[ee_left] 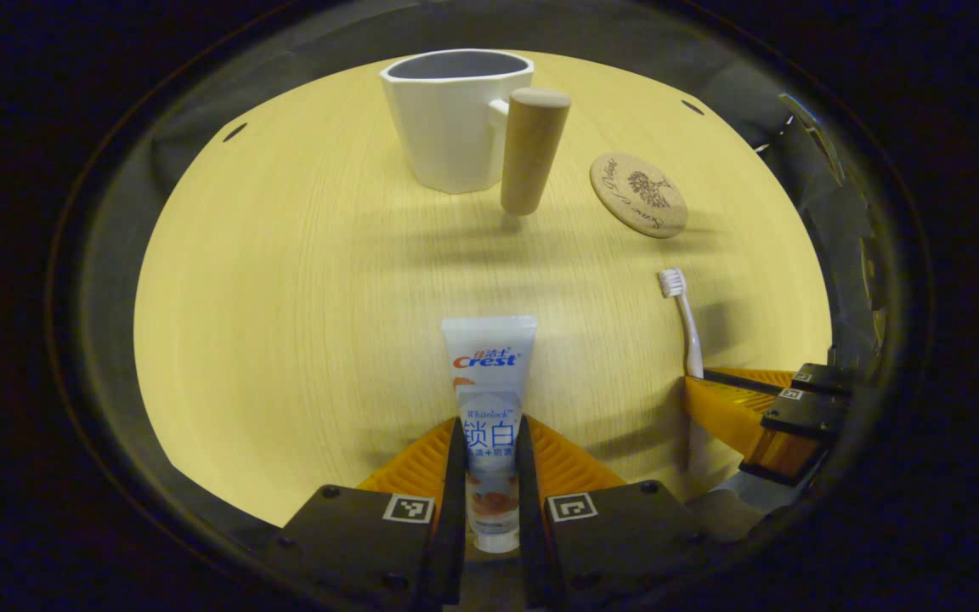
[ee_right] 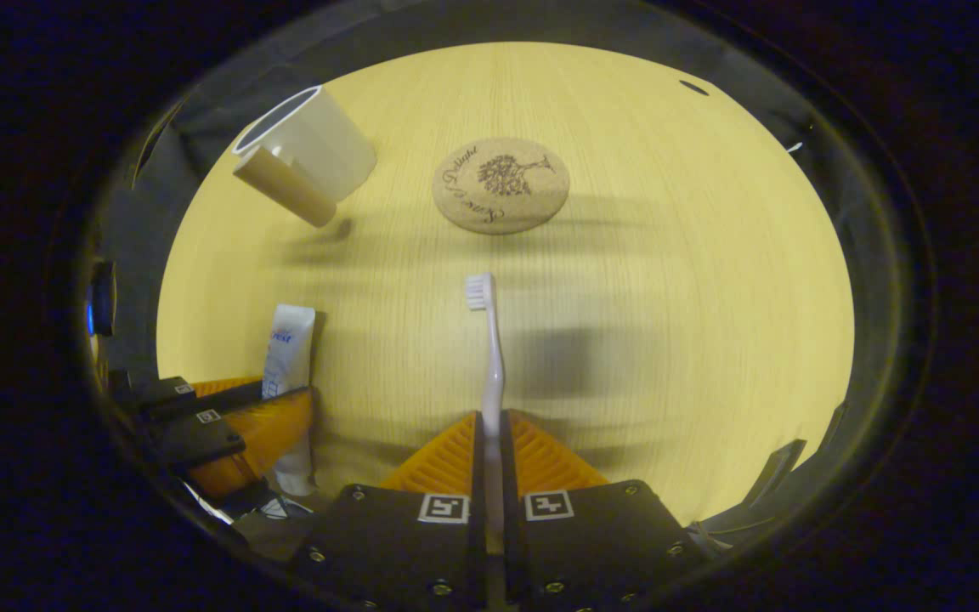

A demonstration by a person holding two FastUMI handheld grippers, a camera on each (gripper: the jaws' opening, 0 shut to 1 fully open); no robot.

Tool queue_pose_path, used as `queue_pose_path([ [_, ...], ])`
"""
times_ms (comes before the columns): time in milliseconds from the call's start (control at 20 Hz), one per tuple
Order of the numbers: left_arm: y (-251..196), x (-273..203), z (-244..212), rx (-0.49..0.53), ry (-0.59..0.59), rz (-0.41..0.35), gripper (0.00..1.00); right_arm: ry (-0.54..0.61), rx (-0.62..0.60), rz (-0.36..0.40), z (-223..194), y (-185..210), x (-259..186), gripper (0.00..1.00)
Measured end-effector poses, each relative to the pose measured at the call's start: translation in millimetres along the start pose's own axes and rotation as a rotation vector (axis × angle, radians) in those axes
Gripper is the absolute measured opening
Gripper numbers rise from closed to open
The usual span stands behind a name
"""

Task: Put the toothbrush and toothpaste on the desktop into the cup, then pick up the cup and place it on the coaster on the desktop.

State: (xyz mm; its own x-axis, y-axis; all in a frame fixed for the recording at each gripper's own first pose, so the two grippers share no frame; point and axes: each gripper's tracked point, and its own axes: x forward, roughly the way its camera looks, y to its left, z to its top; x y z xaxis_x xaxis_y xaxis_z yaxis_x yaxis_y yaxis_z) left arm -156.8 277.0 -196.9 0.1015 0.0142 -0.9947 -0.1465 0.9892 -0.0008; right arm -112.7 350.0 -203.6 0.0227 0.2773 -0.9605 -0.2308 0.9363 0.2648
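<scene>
Both claws were closed on their loads at this moment. Seen in the left gripper view, the left claw point(ee_left: 490, 463) had its 2 fingers pressed against the sides of the toothpaste point(ee_left: 489, 399), a white tube that pointed forward along the fingers with its cap end nearest the camera and its flat crimped end toward the middle of the table point(ee_left: 285, 323). Seen in the right gripper view, the right claw point(ee_right: 490, 446) was closed almost fully on the handle of the toothbrush point(ee_right: 491, 357), whose bristled head pointed forward toward the coaster point(ee_right: 500, 185). Whether either item was lifted off the wood or lay on it could not be told. Beyond the toothpaste, near the far edge of the table, stood the cup point(ee_left: 447, 115), white and upright, with a thick wooden handle on the side facing the coaster. The round cork coaster lay flat on the table, bare, apart from the cup and also toward the far edge. Each view also caught the other claw off to one side with its load: in the left gripper view the right claw sat near the right edge of the table with the toothbrush sticking up from it, and in the right gripper view the left claw sat low at the left with the toothpaste.
</scene>
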Motion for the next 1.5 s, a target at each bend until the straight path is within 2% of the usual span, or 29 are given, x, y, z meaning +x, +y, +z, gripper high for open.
queue_pose_path([
  [150,0.1,-1.2,-1.1,0.018,-0.017,-0.008,0.35,-0.014,0.003,0.018,-0.5,0.4,2.1,0.1],
  [200,-2.5,-1.7,1.8,0.012,-0.036,-0.013,0.35,-0.054,0.025,0.013,2.5,-1.3,-4.5,0.1],
  [250,-1.0,-2.3,-1.1,0.018,-0.039,-0.012,0.27,-0.031,-0.004,0.018,-3.1,-1.3,-4.4,0.04],
  [400,-1.3,-2.9,-0.2,0.028,-0.073,-0.02,0.26,-0.063,-0.008,0.024,1.5,-0.2,1.2,0.05],
  [700,3.2,-3.5,4.4,-0.027,-0.135,-0.039,0.26,-0.117,0.001,0.051,0.2,1.3,-6.1,0.05],
  [1100,15.0,-46.4,29.3,-0.077,-0.335,-0.062,0.27,-0.279,0.061,0.174,24.2,11.3,-46.8,0.04],
  [1500,63.9,-109.8,63.3,-0.17,-0.576,-0.086,0.27,-0.476,0.032,0.281,56.0,29.8,-93.9,0.04],
])
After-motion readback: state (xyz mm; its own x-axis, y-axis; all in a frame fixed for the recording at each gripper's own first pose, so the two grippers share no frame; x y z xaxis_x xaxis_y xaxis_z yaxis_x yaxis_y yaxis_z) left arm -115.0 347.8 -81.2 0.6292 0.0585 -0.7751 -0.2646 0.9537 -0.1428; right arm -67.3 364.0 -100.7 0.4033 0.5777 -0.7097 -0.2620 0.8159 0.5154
